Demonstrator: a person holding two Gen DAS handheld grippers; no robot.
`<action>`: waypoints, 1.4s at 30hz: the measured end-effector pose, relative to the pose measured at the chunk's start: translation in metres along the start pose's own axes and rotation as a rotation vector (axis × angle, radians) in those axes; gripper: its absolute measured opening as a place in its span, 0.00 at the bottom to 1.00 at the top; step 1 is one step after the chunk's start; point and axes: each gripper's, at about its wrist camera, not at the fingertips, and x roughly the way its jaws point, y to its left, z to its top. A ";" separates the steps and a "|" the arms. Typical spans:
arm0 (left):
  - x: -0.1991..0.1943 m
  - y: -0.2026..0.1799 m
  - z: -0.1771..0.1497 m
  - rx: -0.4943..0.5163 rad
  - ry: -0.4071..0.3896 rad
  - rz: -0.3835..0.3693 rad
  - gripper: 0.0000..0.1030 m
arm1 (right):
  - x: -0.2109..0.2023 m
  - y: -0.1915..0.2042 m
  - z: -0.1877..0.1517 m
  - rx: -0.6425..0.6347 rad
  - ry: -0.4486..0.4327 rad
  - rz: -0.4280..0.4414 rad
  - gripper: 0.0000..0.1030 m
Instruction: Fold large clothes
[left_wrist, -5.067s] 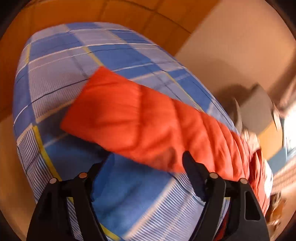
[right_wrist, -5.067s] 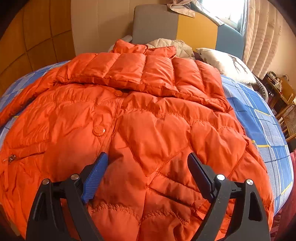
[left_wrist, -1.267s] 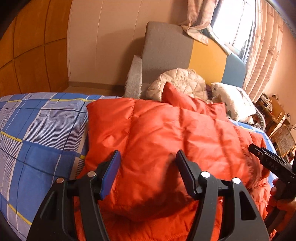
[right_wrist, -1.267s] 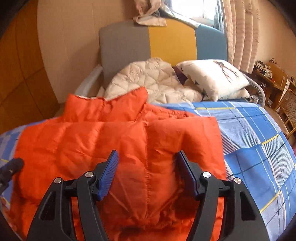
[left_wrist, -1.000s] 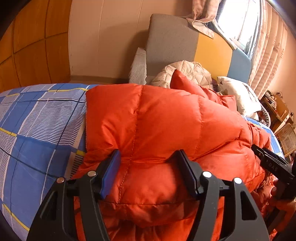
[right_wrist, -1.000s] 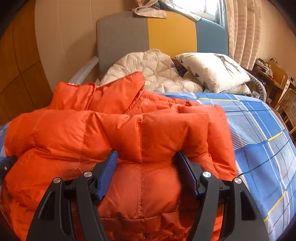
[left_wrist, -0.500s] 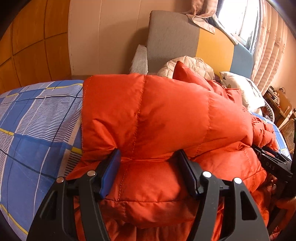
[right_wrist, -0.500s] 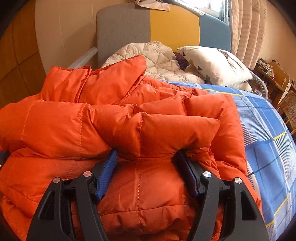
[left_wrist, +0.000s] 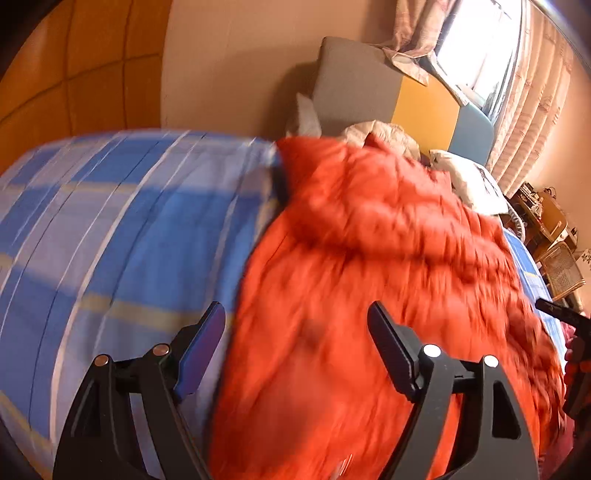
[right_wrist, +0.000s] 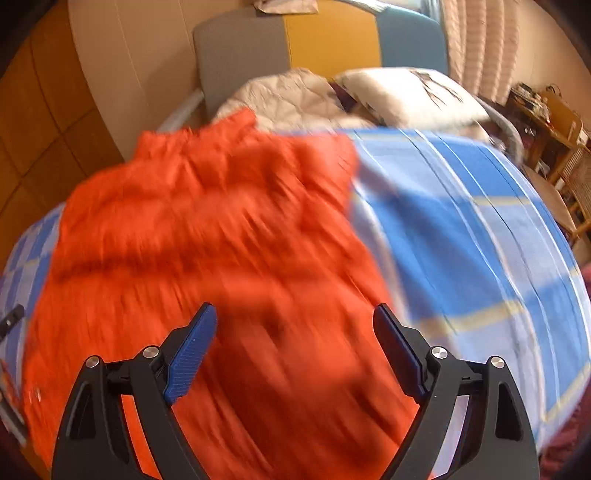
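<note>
Orange puffer jacket (left_wrist: 369, 280), one only, lies folded in a bulky heap on the bed, over one blue plaid bedsheet (left_wrist: 122, 229); from the left wrist view the jacket fills the right half and the sheet the left, from the right wrist view it is the reverse. Two grippers. Left gripper (left_wrist: 297, 339): jaws spread wide, nothing between them, left finger over the sheet, right finger over the jacket; contact with the fabric cannot be judged. Right gripper (right_wrist: 295, 341): jaws also spread wide and empty, both fingers over the jacket's near part, touching or not unclear. Blue pads (right_wrist: 190, 356) on the inner finger faces, two per gripper. Right gripper's black tip also pokes in at the far right edge of the left view, mostly cut off; a sliver of the left gripper shows at the left edge of the right view. One headboard (right_wrist: 321, 40) in three panels, grey, yellow, blue. One cream quilted garment (right_wrist: 288, 98) bunched at the head of the bed, just behind the jacket collar, partly hidden by it. One white printed pillow (right_wrist: 410, 94) beside it, print too smeared to read. One curtain (left_wrist: 532, 110) at a bright window, top right. One wicker chair (left_wrist: 561, 266) near the bed's far side, cut off by the rim. Heavy motion blur in both views: jacket seams, buttons and fold edges are not readable.
</note>
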 end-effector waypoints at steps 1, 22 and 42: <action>-0.011 0.011 -0.015 -0.014 0.014 -0.005 0.74 | -0.010 -0.013 -0.017 0.009 0.018 0.002 0.84; -0.098 0.031 -0.126 -0.063 0.041 -0.182 0.06 | -0.095 -0.055 -0.157 0.121 0.050 0.255 0.12; -0.193 0.059 -0.106 -0.082 -0.135 -0.373 0.06 | -0.192 -0.044 -0.135 0.008 -0.161 0.407 0.10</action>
